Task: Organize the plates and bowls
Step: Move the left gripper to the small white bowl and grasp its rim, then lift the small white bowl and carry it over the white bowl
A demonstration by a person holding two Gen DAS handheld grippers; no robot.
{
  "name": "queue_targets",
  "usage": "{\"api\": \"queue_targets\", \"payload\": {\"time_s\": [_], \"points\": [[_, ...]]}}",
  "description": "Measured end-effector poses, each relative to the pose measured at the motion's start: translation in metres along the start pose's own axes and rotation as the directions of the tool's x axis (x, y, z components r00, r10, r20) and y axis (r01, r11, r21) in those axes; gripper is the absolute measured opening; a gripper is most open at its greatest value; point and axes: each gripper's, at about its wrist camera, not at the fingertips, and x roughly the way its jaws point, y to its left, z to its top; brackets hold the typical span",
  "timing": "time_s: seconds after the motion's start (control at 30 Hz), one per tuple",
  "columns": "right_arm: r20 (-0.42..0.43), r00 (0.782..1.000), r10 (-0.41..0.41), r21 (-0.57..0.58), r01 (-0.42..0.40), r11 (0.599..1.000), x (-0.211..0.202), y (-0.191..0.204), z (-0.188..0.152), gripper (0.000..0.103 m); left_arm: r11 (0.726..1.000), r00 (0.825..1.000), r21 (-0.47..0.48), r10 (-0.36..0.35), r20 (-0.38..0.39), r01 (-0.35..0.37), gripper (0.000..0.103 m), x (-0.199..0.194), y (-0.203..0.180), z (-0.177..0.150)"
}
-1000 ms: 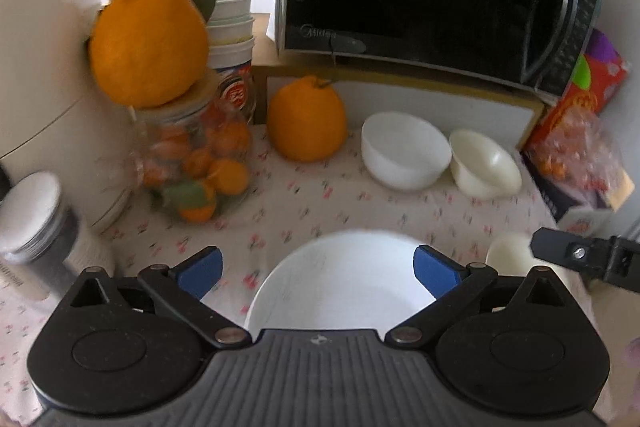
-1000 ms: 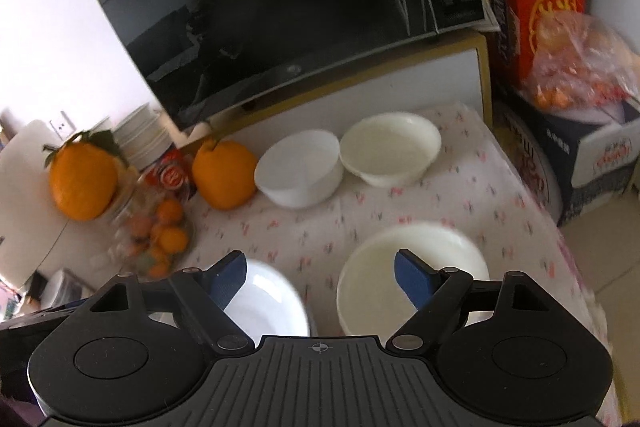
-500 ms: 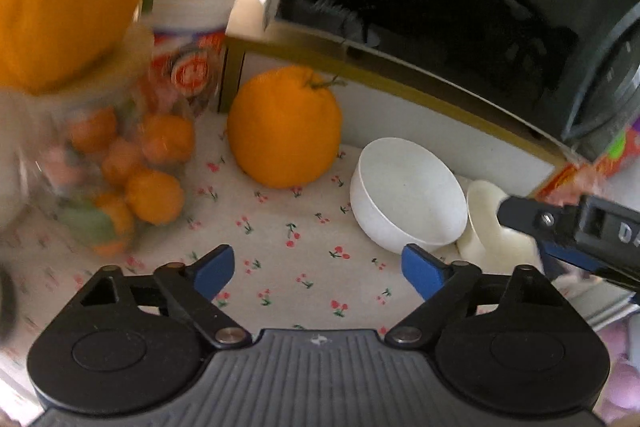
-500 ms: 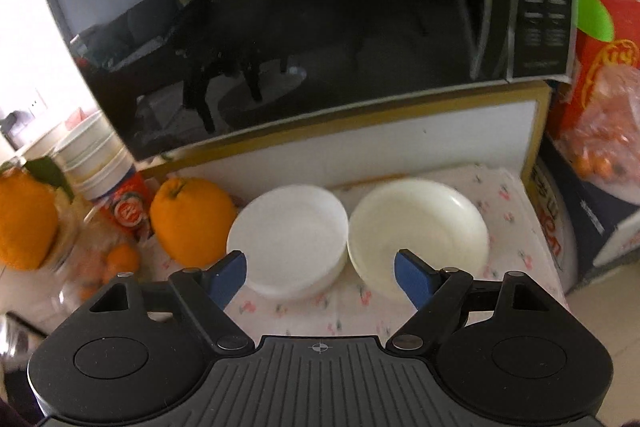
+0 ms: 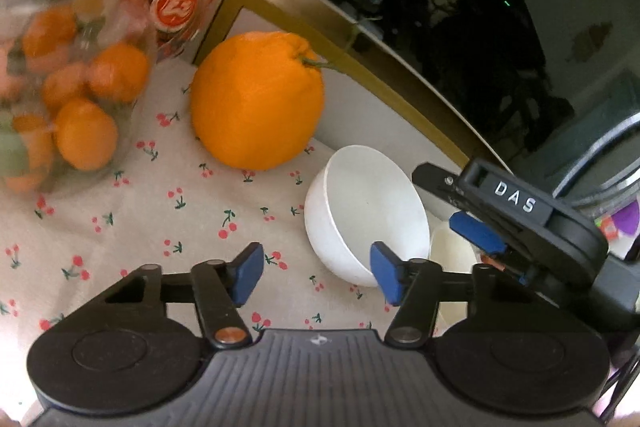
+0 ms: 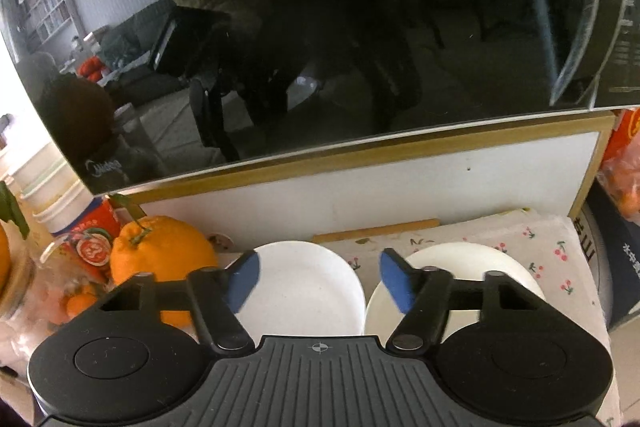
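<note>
My left gripper (image 5: 316,277), jaws closing on nothing, has the white bowl (image 5: 366,213) at lower right by its right pad, while my right gripper (image 6: 318,285), also closing empty, straddles the gap between white bowl (image 6: 308,287) and cream bowl (image 6: 464,267), nearer both.

The worktop (image 5: 168,211) wears a pale cloth printed with small red cherries. Ahead of the left hand-held gripper (image 5: 316,273), a large round orange citrus fruit with a green stem (image 5: 256,99) sits on the cloth. Just right of that gripper's right fingertip stands a smooth white round bowl (image 5: 360,215), tilted in this view. Ahead and to the left stands a clear glass jar filled with small oranges (image 5: 68,99), blurred. Seen past the right hand-held gripper (image 6: 318,283), the white bowl lies straight ahead between its fingers, with a cream round bowl (image 6: 468,267) just beside it to the right; whether the two touch is unclear.
</note>
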Motion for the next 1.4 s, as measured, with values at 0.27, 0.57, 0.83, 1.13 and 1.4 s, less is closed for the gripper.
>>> {"api": "queue_targets", "payload": {"time_s": [0.27, 0.57, 0.83, 1.13, 1.4], "points": [[-0.019, 1.0, -0.02, -0.052, 0.019, 0.998, 0.022, 0.002, 0.002, 0.037, 0.998, 0.999, -0.056, -0.037, -0.003, 0.037, 0.038, 0.007, 0.001, -0.006], [-0.043, 0.998, -0.043, -0.071, 0.04, 0.997, 0.03, -0.001, -0.003, 0.02, 0.995, 0.997, -0.065, -0.072, 0.006, 0.072, 0.024, 0.005, 0.004, -0.009], [-0.027, 0.999, -0.03, -0.088, 0.028, 0.996, 0.029, 0.003, -0.004, 0.017, 0.995, 0.997, -0.067, -0.08, 0.003, 0.08, 0.017, 0.009, 0.001, -0.007], [-0.014, 1.0, 0.002, -0.064, -0.003, 0.998, 0.019, 0.003, -0.005, 0.016, 0.997, 0.999, -0.061, -0.05, -0.004, 0.05, 0.016, 0.002, 0.003, -0.007], [0.007, 1.0, -0.011, -0.066, 0.012, 0.998, 0.001, 0.01, -0.003, 0.016, 0.997, 0.998, -0.039, -0.065, 0.008, 0.065, 0.016, -0.016, -0.005, -0.004]]}}
